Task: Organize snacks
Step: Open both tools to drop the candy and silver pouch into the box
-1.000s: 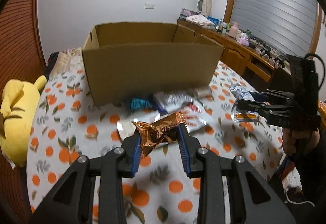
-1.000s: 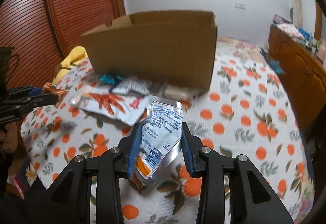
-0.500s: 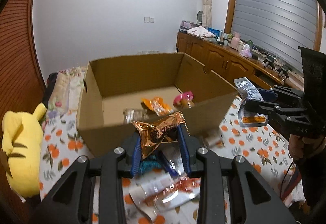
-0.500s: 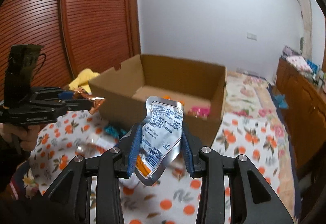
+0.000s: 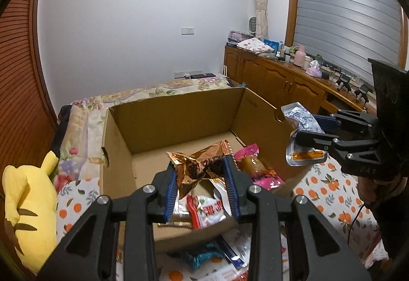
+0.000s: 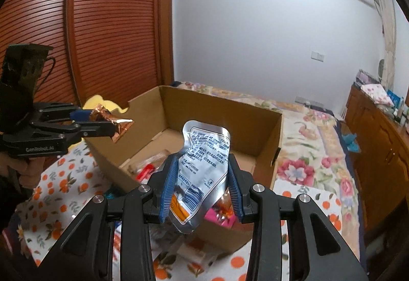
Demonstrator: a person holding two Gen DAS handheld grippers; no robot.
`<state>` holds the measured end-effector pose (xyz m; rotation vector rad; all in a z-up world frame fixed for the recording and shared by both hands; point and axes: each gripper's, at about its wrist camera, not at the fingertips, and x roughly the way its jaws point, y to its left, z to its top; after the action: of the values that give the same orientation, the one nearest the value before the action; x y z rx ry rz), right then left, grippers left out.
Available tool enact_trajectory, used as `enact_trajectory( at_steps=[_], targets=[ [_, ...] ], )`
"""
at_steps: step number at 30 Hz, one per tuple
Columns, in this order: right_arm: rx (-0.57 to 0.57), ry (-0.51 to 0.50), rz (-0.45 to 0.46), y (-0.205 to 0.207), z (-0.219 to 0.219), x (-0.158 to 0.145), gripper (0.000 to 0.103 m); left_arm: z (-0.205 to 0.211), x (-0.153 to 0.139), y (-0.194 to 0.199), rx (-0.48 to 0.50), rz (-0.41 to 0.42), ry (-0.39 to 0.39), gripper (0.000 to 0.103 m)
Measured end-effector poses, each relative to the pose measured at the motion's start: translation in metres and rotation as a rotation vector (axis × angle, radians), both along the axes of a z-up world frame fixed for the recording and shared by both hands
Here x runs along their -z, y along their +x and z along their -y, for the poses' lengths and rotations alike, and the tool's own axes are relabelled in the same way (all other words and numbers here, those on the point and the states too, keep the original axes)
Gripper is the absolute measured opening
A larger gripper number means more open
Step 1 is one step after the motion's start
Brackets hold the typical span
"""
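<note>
An open cardboard box (image 5: 179, 112) (image 6: 219, 109) stands on the orange-print cloth. My left gripper (image 5: 202, 178) (image 6: 102, 122) is shut on a crinkled copper foil snack packet (image 5: 199, 163) (image 6: 112, 122) and hangs over the box's near wall. My right gripper (image 6: 202, 189) (image 5: 304, 130) is shut on a silver foil pouch (image 6: 204, 168) (image 5: 301, 122) with printed text and an orange band, held at the box's right wall. Inside the box lie a pink snack pack (image 5: 253, 166) and a red-and-white packet (image 5: 207, 209).
A yellow plush toy (image 5: 28, 204) lies left of the box. Loose packets, one teal (image 5: 202, 255), sit on the cloth before the box. A wooden sideboard (image 5: 294, 79) with clutter runs along the right wall. A ribbed wooden wardrobe (image 6: 102, 25) stands on the left.
Both grippers have risen and moved forward with their packets, from low over the cloth to over the box. The box's inside and the snacks in it have come into view.
</note>
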<state>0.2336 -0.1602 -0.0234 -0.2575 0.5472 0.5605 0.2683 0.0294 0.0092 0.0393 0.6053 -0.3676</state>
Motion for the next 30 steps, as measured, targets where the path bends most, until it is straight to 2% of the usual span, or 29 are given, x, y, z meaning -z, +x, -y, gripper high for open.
enact_trajectory(
  at_steps=[14, 30],
  targets=[
    [0.023, -0.034, -0.035, 0.043, -0.002, 0.022, 0.038, 0.001, 0.019, 0.033, -0.01, -0.04, 0.003, 0.033],
    [0.018, -0.069, -0.057, 0.045, -0.015, 0.035, 0.043, -0.003, 0.021, 0.027, -0.029, -0.039, 0.002, 0.035]
  ],
)
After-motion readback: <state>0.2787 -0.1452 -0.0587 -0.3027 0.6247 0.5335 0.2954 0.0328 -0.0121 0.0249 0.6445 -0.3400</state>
